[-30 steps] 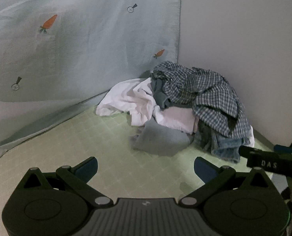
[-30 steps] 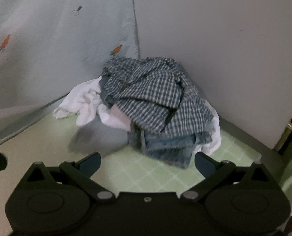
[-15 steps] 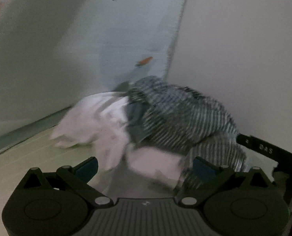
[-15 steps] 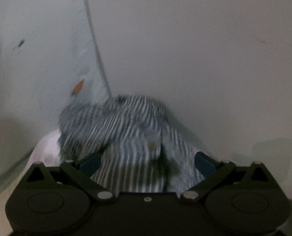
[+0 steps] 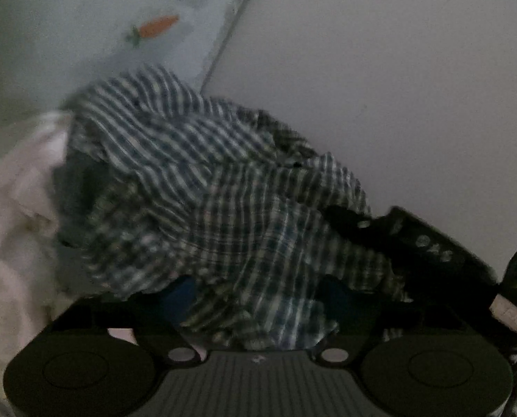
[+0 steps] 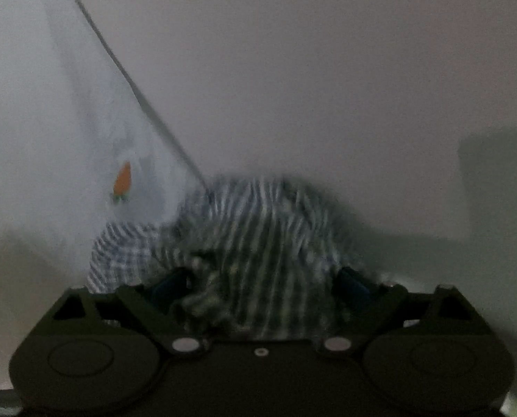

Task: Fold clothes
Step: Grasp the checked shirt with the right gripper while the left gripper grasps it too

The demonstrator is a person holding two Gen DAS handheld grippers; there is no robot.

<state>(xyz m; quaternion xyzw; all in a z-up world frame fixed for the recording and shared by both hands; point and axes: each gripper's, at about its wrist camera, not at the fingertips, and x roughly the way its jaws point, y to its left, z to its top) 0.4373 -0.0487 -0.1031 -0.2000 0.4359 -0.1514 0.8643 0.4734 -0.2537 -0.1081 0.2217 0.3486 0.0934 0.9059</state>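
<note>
A blue-and-white checked shirt [image 5: 223,191] lies crumpled on top of a clothes pile in the corner. My left gripper [image 5: 256,295] is pushed into its near edge, jaws closing, with checked fabric bunched between the blue pads. In the right wrist view the same shirt [image 6: 258,236] fills the gap of my right gripper [image 6: 261,285], whose jaws are also closing around a hump of fabric. From the right edge of the left wrist view, one black finger [image 5: 408,236] of the right gripper reaches onto the shirt. The lower garments are mostly hidden.
A white garment [image 5: 11,215] spills out to the left of the shirt. A pale blue cloth with carrot prints [image 5: 154,27] hangs on the left wall, and a plain wall [image 5: 397,87] closes the corner behind the pile.
Both grippers have moved in from over the green mat to the pile and dipped. Their fingers now straddle the checked shirt and stand narrower than before.
</note>
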